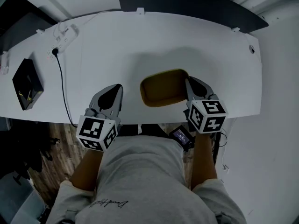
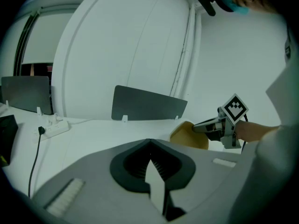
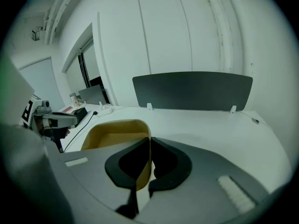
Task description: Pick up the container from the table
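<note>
A tan, rounded-rectangular container [image 1: 163,87] is near the front edge of the white table [image 1: 187,36]. My right gripper [image 1: 189,85] is shut on its right rim; in the right gripper view the thin wall [image 3: 148,160] is pinched between the jaws [image 3: 150,141], with the open tray [image 3: 114,134] spreading left. Its soft shadow lies farther back on the table. My left gripper [image 1: 114,92] hovers to the left of the container, apart from it, shut with nothing in it [image 2: 149,143]. From the left gripper view the container [image 2: 189,135] and the right gripper [image 2: 210,126] show at right.
A black box [image 1: 27,83] lies at the table's left end. A white power strip [image 1: 63,41] with a black cable [image 1: 63,85] runs to the front edge. A dark divider panel [image 1: 187,1] stands along the back. A small black device [image 1: 182,136] hangs below the front edge.
</note>
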Tool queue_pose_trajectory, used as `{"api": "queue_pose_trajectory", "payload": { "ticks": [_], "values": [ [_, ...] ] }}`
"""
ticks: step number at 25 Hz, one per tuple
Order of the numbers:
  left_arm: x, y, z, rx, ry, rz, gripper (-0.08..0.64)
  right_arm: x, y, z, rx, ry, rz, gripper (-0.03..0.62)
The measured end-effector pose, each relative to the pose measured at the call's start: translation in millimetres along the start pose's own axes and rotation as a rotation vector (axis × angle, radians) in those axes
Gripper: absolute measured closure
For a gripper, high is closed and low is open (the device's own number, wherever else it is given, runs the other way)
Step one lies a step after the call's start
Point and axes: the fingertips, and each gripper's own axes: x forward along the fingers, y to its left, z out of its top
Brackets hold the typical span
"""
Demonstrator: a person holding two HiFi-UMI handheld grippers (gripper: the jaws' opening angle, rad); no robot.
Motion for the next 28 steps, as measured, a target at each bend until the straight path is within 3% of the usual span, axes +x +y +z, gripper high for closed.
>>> {"api": "queue_pose_trajectory", "payload": {
  "ticks": [28],
  "values": [
    [-10, -11, 29, 0.025, -0.054, -0.007, 0.56, -27, 27, 32, 0.0, -0.07, 0.074, 0.569]
  ]
}}
